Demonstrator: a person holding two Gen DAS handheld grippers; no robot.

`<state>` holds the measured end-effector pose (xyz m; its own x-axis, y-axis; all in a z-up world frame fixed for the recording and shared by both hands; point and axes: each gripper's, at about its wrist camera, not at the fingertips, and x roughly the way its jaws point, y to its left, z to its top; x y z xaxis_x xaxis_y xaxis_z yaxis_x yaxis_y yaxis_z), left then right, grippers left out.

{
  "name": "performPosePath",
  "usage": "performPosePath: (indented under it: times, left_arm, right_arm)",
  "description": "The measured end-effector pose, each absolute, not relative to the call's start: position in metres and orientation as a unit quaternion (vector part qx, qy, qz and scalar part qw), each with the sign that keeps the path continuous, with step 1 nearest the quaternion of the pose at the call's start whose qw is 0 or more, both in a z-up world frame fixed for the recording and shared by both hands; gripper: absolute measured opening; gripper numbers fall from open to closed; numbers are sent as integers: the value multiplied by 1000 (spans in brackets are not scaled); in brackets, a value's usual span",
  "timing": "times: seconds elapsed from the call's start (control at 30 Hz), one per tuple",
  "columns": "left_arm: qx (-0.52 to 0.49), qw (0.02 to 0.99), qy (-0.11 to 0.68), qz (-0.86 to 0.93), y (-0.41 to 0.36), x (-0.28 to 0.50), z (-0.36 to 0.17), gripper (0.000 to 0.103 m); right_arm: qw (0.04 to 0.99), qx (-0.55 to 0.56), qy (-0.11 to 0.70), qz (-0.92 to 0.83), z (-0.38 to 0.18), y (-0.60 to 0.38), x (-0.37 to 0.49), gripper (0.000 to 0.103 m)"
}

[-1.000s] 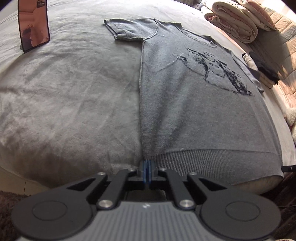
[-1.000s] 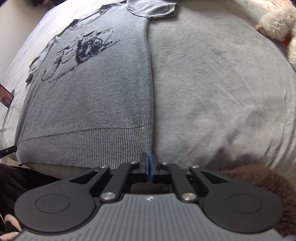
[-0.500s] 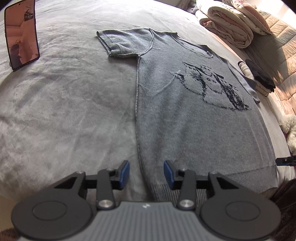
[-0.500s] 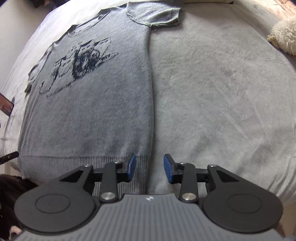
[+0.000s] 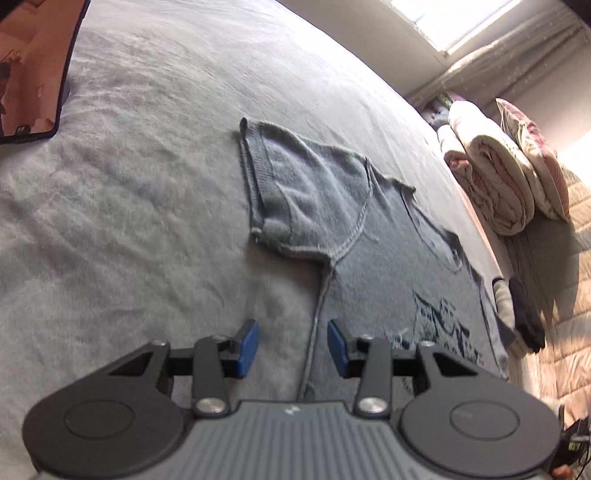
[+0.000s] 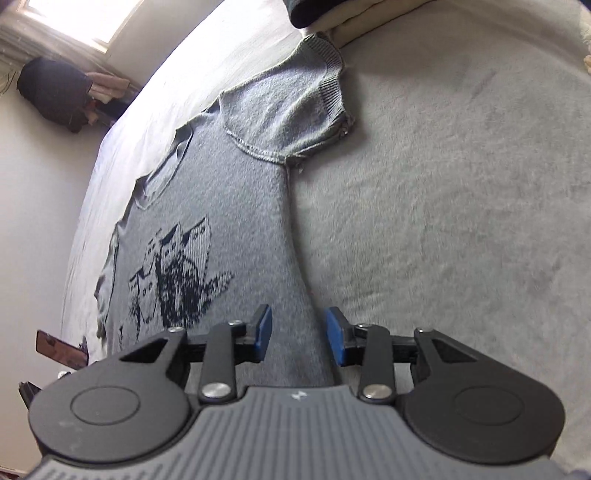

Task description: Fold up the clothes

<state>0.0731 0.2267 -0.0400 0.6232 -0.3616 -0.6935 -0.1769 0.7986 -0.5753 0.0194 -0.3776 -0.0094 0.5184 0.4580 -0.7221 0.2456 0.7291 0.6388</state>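
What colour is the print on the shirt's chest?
Black, a speckled graphic on the grey shirt; the right wrist view shows it best.

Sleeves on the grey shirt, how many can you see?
2. One sleeve lies flat beyond the left hand-held gripper. The other sleeve lies flat beyond the right hand-held gripper. Both belong to the grey shirt.

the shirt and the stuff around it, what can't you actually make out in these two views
- Shirt hem: hidden in both views behind the open left gripper and open right gripper.
- Chest print: cut off by the gripper body in both views, and too coarse to read.
- Phone: cut by the left view's corner; tiny in the right view.
- Folded pile: cropped by the right view's top edge.
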Motion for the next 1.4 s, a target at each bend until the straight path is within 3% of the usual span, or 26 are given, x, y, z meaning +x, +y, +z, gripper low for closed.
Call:
performPosePath:
  times: [0.37,0.43,0.47,0.53,0.6,0.7,0.8,0.87,0.9,1.0,1.1,1.27,1.4]
  left_arm:
    - [-428,830,358,-9,254,121,-56,39]
    - [-419,836,354,-7,249,125,-55,38]
    - [-405,845,348,-3,244,127,-53,35]
    - [-363,865,346,27,234,127,-49,5]
    - [-330,882,332,48,228,126,-45,4]
    - [-274,901,328,77,218,128,-39,3]
    - [-237,908,334,85,214,127,-38,6]
    - [-236,910,329,91,215,122,-34,12]
    - [-236,912,323,92,214,120,-32,20]
    - [-235,922,296,84,212,112,-26,33]
    - [-216,932,283,63,199,109,-22,36]
    - [-158,945,286,24,171,113,-27,37]
    - [-91,931,341,89,161,125,-46,37]
  right_arm:
    - [792,447,410,62,-27,-398,52,38]
    - [792,470,385,63,-36,-403,52,31]
    - [790,480,377,60,-40,-405,53,27]
    - [786,493,369,53,-45,-405,57,18]
    - [793,485,365,52,-44,-403,59,17]
    - [814,447,368,40,-38,-399,61,3]
    - [829,418,369,34,-32,-393,61,3]
    - [836,406,368,35,-27,-390,60,12]
    - [840,399,366,35,-24,-388,59,20]
    - [857,371,356,37,-11,-380,56,23]
    - [882,329,338,22,1,-372,51,37]
    - [902,280,329,5,5,-362,51,37]
    - [906,250,341,-19,-1,-362,56,37]
